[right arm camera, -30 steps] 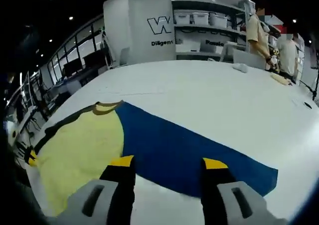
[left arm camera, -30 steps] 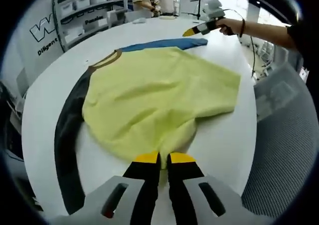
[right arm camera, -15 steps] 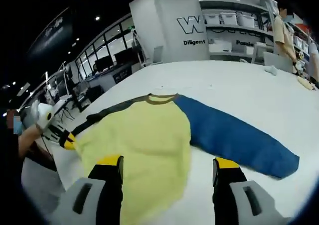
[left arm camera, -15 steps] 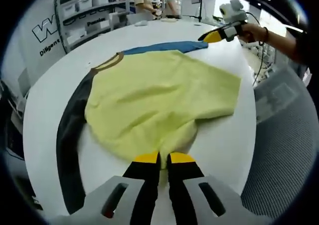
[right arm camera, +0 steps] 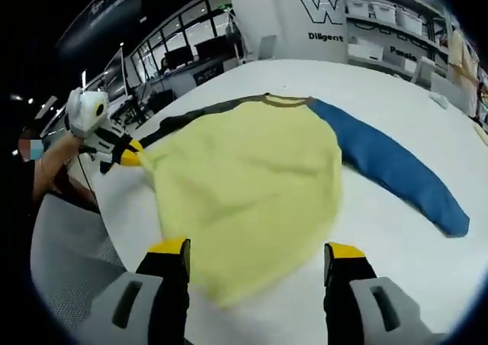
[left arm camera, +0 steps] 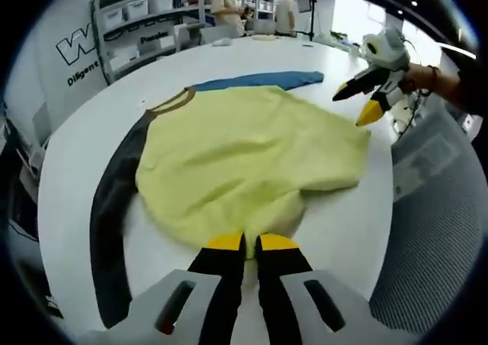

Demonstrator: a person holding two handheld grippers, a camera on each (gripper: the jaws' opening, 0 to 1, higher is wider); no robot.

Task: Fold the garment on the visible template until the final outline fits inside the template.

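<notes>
A pale yellow shirt with one dark grey and one blue sleeve (left arm camera: 244, 158) lies spread on the round white bench (left arm camera: 69, 146). The left gripper (left arm camera: 244, 243) has its fingers clenched on the shirt's near hem. The right gripper (right arm camera: 258, 249) hovers over the yellow cloth's edge, fingers spread wide and released.

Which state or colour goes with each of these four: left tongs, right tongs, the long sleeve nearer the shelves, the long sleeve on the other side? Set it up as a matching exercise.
Column 1:
1. left tongs
2. right tongs
3. sleeve nearer the shelves
4. opposite sleeve

Column 2:
a. dark grey
b. open above the yellow shirt body
c. blue
d. shut on the shirt's hem

Pairs: 1-d, 2-b, 3-c, 4-a
</notes>
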